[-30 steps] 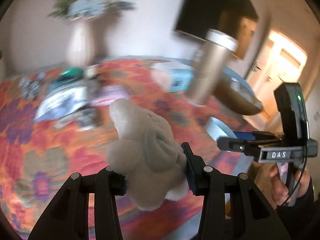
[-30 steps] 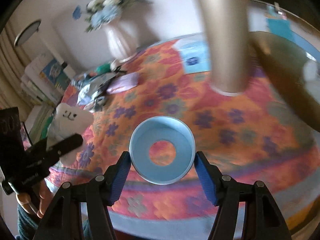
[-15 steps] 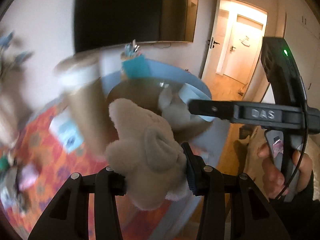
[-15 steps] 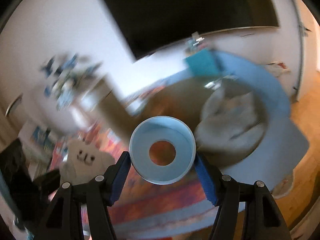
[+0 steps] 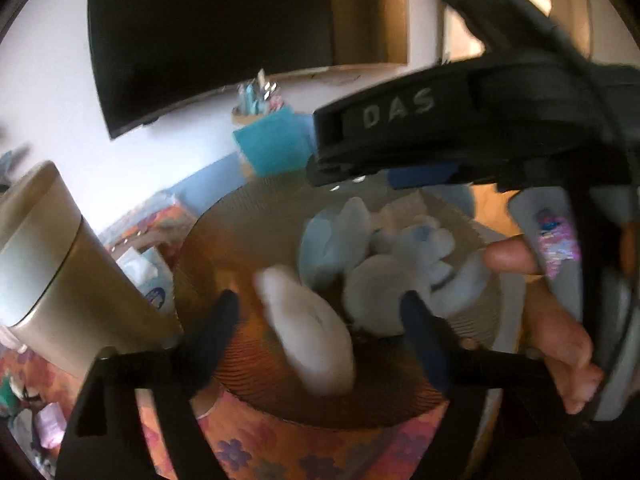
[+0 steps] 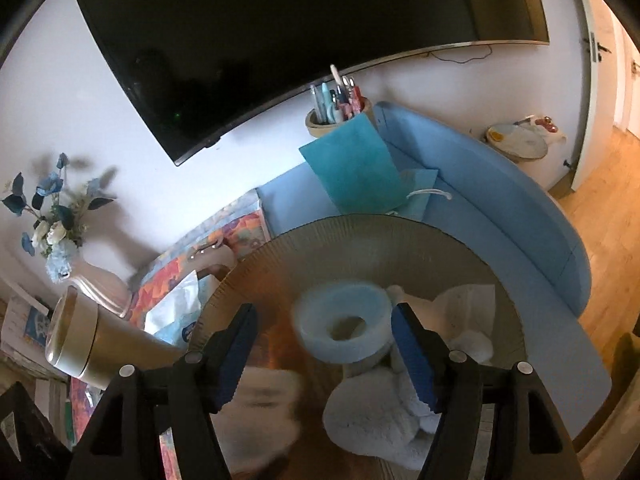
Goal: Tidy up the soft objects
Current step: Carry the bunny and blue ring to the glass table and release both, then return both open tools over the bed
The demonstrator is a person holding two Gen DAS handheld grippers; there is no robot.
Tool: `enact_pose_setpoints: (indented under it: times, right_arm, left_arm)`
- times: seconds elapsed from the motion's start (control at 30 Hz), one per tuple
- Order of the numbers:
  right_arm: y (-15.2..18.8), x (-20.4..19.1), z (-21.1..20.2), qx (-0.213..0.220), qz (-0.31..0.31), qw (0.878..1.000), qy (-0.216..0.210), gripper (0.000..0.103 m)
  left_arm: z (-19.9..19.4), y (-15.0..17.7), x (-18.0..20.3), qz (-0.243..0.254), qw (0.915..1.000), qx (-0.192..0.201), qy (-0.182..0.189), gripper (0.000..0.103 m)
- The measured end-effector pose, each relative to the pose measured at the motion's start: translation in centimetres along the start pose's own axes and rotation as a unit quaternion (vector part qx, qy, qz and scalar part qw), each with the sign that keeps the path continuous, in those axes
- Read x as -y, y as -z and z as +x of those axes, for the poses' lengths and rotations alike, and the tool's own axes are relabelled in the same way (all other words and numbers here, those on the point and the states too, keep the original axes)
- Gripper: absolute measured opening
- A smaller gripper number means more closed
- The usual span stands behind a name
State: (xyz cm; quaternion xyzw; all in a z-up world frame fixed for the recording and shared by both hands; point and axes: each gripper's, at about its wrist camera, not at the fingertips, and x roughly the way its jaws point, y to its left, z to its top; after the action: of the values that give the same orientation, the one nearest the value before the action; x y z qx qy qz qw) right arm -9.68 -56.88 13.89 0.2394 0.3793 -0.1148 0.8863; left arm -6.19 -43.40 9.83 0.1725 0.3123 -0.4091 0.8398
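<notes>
Plush, white and blurred, the soft toy [image 5: 308, 328] is seen loose between the fingers of the left claw [image 5: 318, 304], whose jaws have just been opening; it is not pinched and looks to be dropping into the ribbed, amber-tinted bowl [image 5: 248, 232]. The right claw [image 6: 324, 316] is spread too, its jaws just eased apart, and the pale blue foam ring [image 6: 344, 324] sits free between them above the same bowl, close to one pad and clear of the other.

A heap of pale plush pieces [image 6: 380, 412] is already lodged in the bowl, so the sorting is judged well advanced. Whether more soft things are left cannot be told.

Around the bowl, a floral cloth [image 5: 320, 440] is spread over the tabletop, with a gold tumbler [image 6: 92, 344] and a tissue pack [image 6: 172, 316] beside it. Beyond, a teal bag [image 6: 352, 168], a vase of flowers [image 6: 96, 280], a dark wall screen [image 6: 280, 32] and a wooden floor [image 6: 600, 220] are seen.
</notes>
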Motion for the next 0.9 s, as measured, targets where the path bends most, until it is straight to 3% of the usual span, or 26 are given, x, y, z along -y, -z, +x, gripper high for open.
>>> enact_pose_setpoints:
  times: [0.23,0.37,0.47,0.53,0.7,0.9]
  right_arm:
    - [2.9,0.0,-3.0,0.012,0.009,1.0,-0.023,0.068]
    - [6.5,-2.4,-5.9,0.028,-0.019,0.998,-0.047,0.072]
    - [9.7,-5.6,-7.0,0.031,-0.063,0.994,-0.078,0.082]
    - [11.6,-8.0,-7.2,0.028,-0.096,0.991,-0.089,0.083]
    - [15.5,-16.6,-5.8,-0.001,-0.177,0.976,-0.125,0.083]
    - [18.8,-25.6,0.7,-0.055,-0.223,0.961,-0.151,0.085]
  left_arm:
    - [-4.4,2.2,0.8,0.014,0.9993,0.023,0.025,0.085]
    - [-8.2,5.5,-0.2,0.021,0.9991,0.031,-0.02,0.085]
    - [-11.0,8.4,-2.6,-0.002,0.9981,0.032,-0.053,0.085]
    - [-12.5,10.4,-4.8,-0.027,0.9964,0.027,-0.075,0.085]
    - [-16.7,15.3,-11.6,-0.104,0.9834,0.022,-0.147,0.085]
    - [-18.6,20.6,-20.2,-0.159,0.9534,0.002,-0.256,0.085]
